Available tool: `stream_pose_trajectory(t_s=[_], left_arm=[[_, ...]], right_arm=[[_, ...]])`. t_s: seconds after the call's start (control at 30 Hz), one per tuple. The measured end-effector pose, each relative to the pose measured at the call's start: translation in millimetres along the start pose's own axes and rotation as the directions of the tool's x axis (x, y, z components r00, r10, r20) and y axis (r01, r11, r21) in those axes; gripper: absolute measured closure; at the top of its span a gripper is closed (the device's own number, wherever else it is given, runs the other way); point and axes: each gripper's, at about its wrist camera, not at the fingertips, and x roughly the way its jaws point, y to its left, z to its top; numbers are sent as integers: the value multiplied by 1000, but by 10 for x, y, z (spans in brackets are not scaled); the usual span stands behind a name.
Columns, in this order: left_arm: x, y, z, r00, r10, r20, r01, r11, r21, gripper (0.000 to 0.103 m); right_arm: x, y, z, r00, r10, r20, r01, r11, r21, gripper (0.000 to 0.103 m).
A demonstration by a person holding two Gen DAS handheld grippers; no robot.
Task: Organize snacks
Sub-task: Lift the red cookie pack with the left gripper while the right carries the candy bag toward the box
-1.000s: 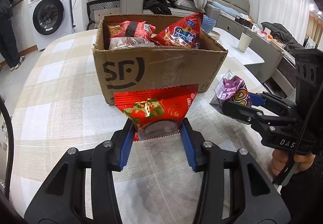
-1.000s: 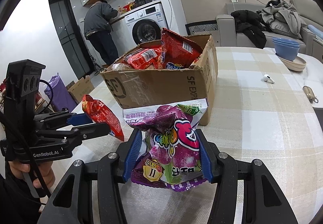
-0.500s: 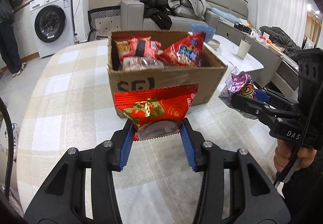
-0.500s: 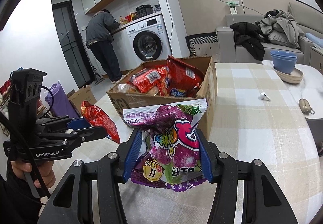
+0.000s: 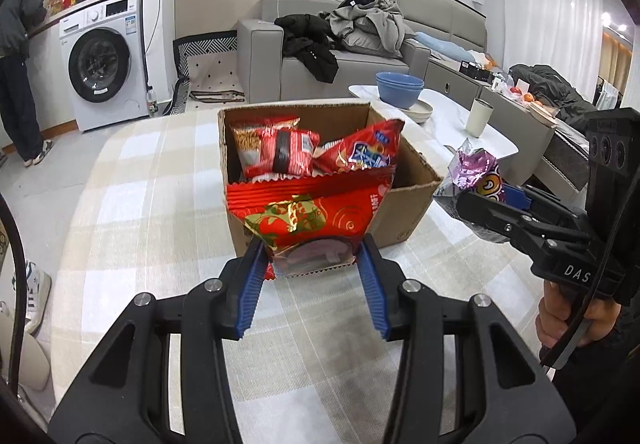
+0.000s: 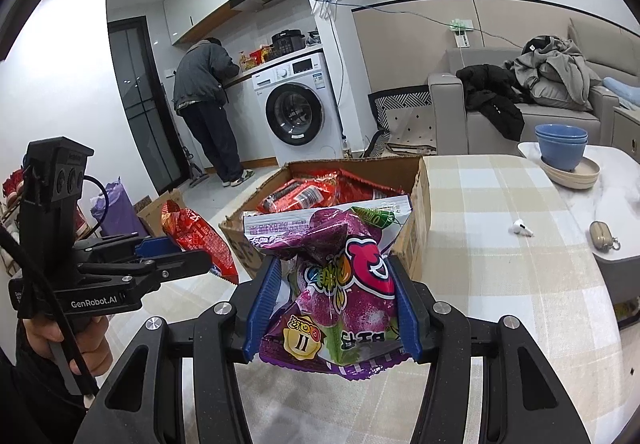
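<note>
Currently left gripper (image 5: 312, 268) pinches the red snack bag (image 5: 310, 218) between its blue pads; right gripper (image 6: 334, 308) pinches the purple snack bag (image 6: 340, 280). Both bags held above the checked table (image 5: 160, 180), just short of the cardboard box (image 5: 404, 180) with 2 red packs visible inside.

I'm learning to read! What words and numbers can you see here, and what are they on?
"GenRobot.AI": side of the left gripper.
"DAS": side of the right gripper; the rest is cut off.
"II": gold badge on the purple snack bag.
Other print on the purple snack bag, the red snack bag, the cardboard box and the washing machine: too small or blurred.
</note>
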Motion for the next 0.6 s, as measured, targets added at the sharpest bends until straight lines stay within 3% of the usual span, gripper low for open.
stream_pose_trajectory(t_s=[0.6], left_arm=[[181, -67, 634, 1000, 1, 18, 0, 1000, -9, 61]], right_arm=[[184, 2, 254, 1000, -6, 21, 6, 1000, 16, 49]])
